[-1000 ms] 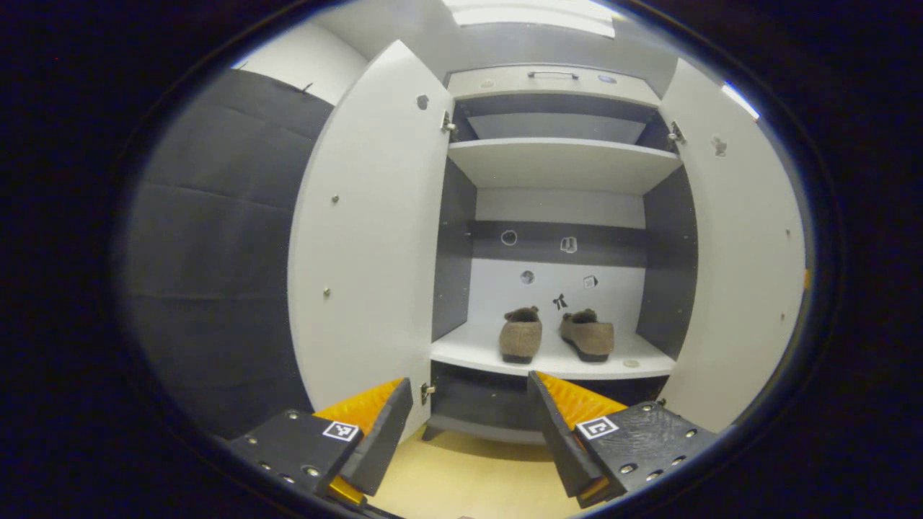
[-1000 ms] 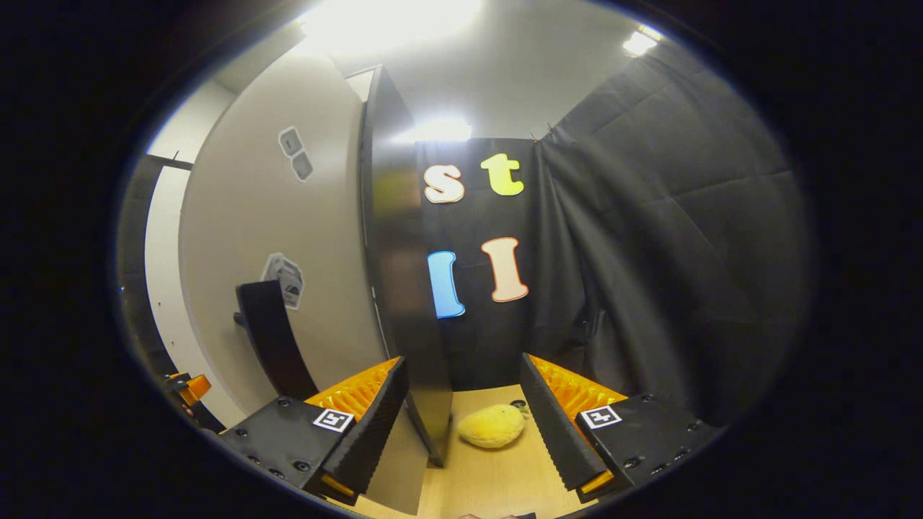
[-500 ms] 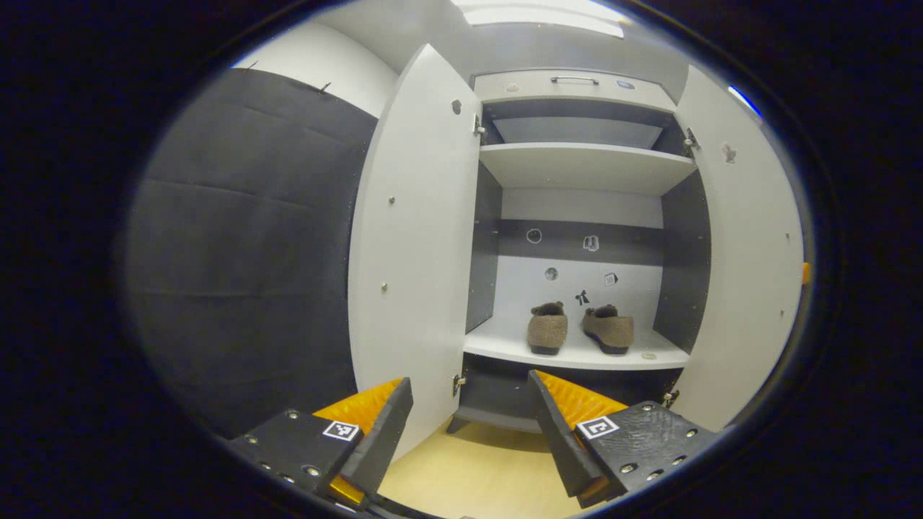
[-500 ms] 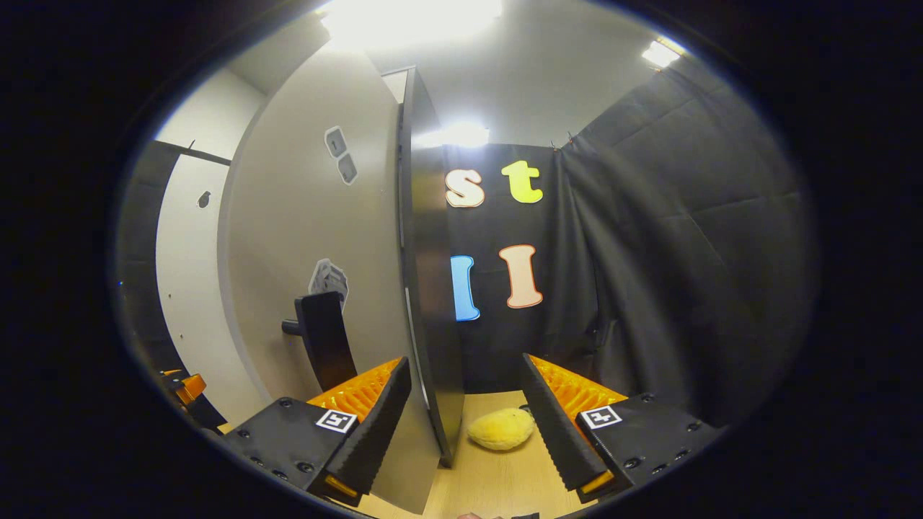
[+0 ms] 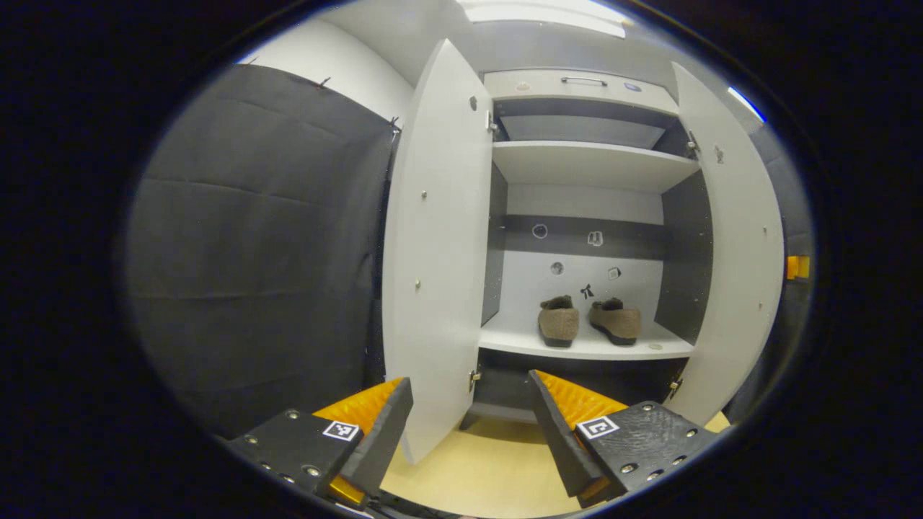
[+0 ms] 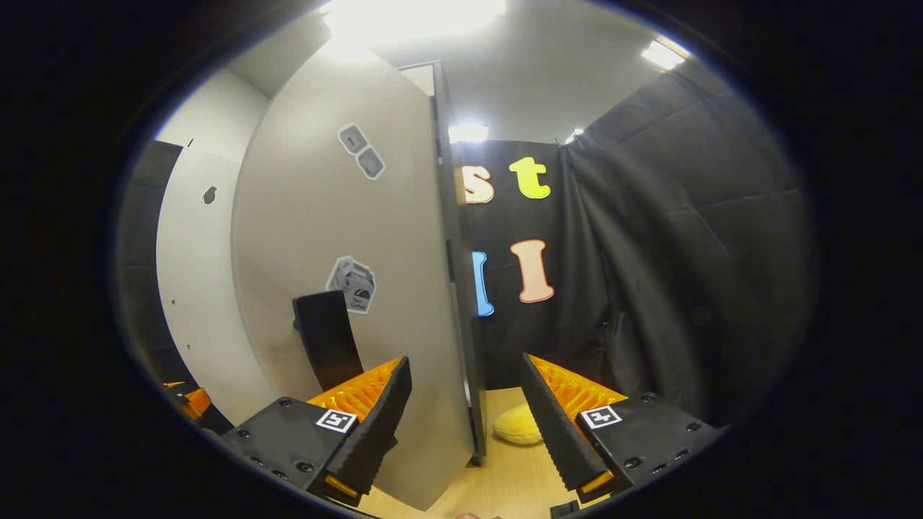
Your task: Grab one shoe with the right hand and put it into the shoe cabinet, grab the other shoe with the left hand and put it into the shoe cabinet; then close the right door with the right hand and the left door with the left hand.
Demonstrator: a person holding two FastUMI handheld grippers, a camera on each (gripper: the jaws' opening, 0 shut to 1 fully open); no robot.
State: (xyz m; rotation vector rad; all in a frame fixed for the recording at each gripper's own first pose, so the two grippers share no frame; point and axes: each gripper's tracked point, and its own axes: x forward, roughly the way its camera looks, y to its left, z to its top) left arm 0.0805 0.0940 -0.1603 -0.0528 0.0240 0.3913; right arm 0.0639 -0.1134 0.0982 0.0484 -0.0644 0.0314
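Two brown shoes, one (image 5: 559, 322) left of the other (image 5: 615, 320), stand side by side on the lower shelf (image 5: 519, 340) of the white shoe cabinet. The left door (image 5: 436, 252) and the right door (image 5: 739, 252) both hang open. My left gripper (image 5: 469, 425) is open and empty, well back from the cabinet, just in front of the left door's lower corner. My right gripper (image 6: 465, 411) is open at the right door (image 6: 360, 238). Its fingers straddle the door's free edge near a black handle (image 6: 328, 346), without pressing on it.
The upper shelf (image 5: 591, 162) is bare, with a drawer (image 5: 577, 83) above it. A yellow soft object (image 6: 515, 425) lies on the wooden floor (image 5: 490, 468) behind the right door. Black cloth walls close in on both sides.
My left gripper has drawn back and to the left, so the cabinet looks smaller and farther right. The right door has swung partway inward with my right gripper at its edge.
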